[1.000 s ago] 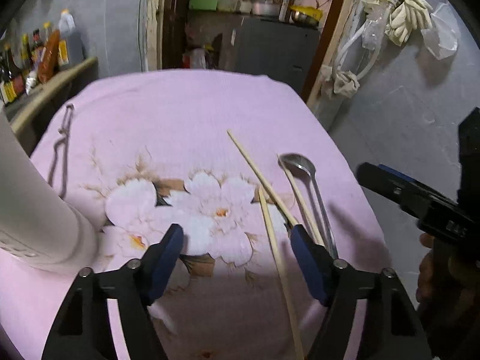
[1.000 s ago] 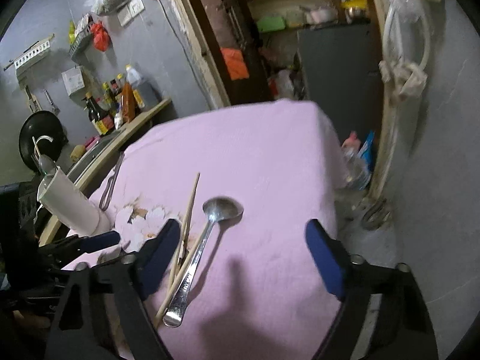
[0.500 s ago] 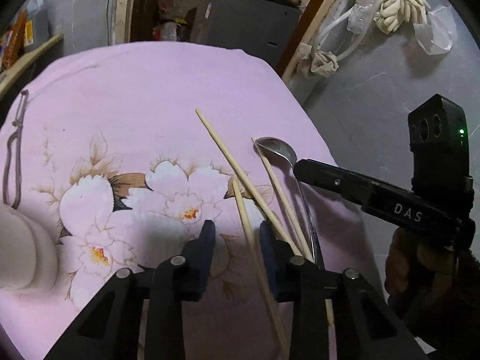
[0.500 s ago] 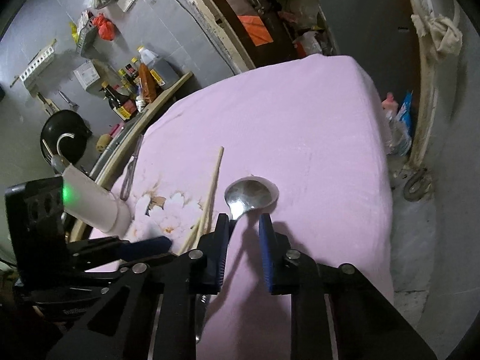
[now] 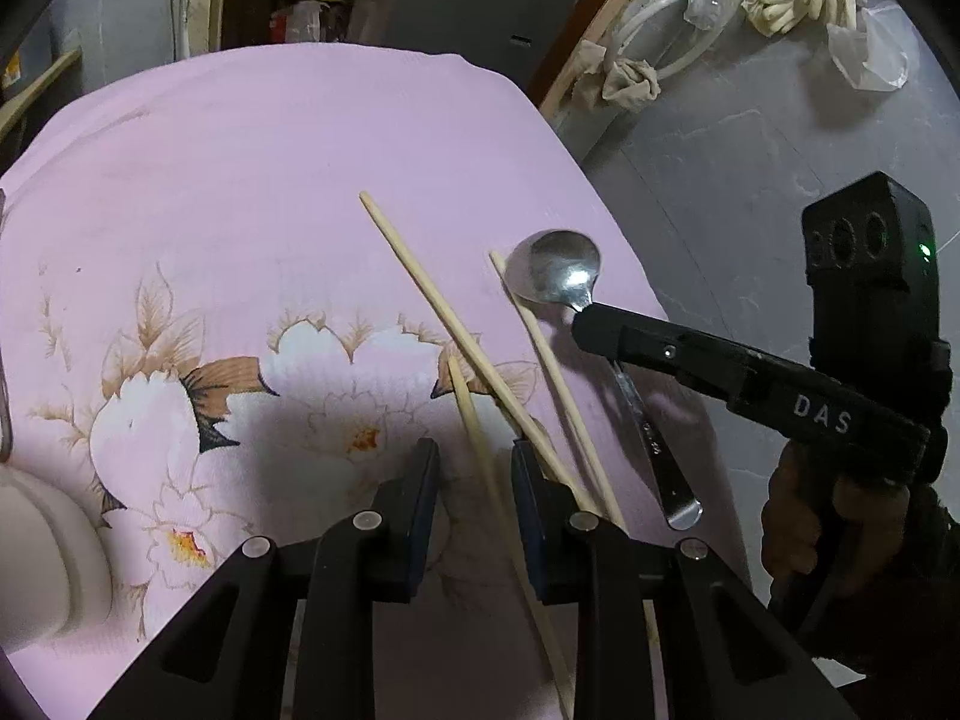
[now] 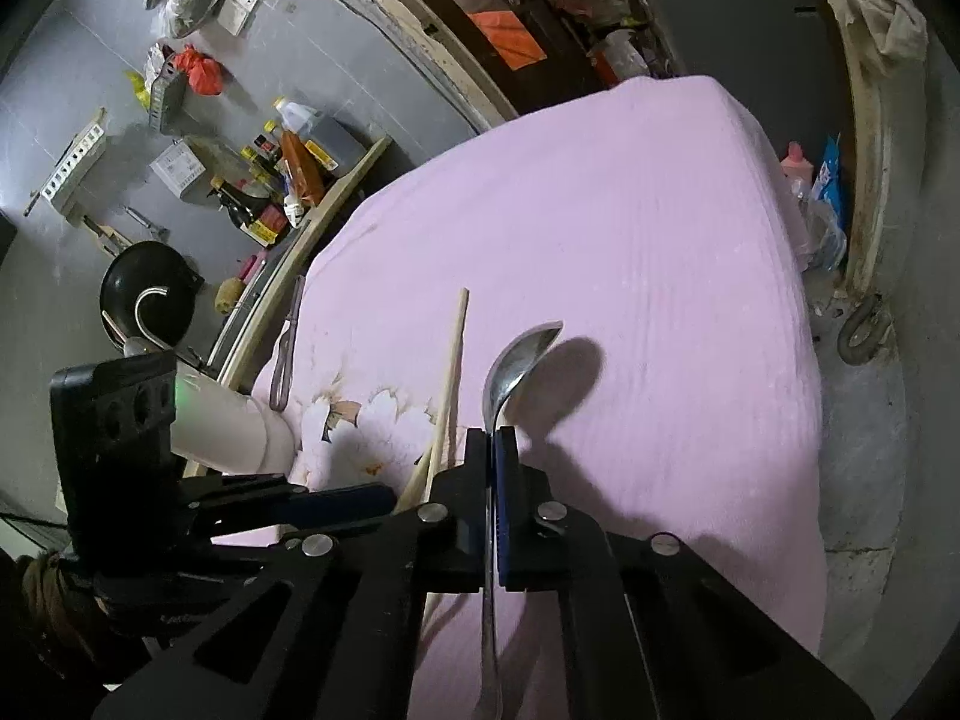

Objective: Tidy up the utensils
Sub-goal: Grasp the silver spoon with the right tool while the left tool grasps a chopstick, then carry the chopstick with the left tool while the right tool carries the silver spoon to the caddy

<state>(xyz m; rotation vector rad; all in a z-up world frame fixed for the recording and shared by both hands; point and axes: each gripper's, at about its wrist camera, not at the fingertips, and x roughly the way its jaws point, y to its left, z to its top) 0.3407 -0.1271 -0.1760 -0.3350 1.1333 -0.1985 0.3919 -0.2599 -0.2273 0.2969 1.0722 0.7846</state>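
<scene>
Your right fingers (image 6: 493, 450) are pressed together on the neck of the spoon (image 6: 519, 354), pinching it just behind the bowl, which tips up on edge ahead of them while the handle runs back under the tool; your left fingers (image 5: 474, 468) are closing, part-way in, with one chopstick (image 5: 480, 450) lying between them, though neither pad looks to be pressing on it yet; so the spoon is gripped and the chopstick is only straddled.

As for progress, you are near the start, as I judge it; nothing has been put away; three chopsticks lie loose on the pink cloth (image 5: 270, 168) of the tabletop; the long one (image 5: 444, 318) crosses just ahead of your left fingers and runs under the right-hand pad, and another (image 5: 540, 348) lies just beyond that pad, beside the spoon; a pair of metal tongs (image 6: 285, 354) rests well off to the left of your right fingers, near the edge of the cloth; the white cup (image 6: 225, 429), the likely holder, stands by your left hand, behind the left tool; all of these are yet to be gathered.
</scene>
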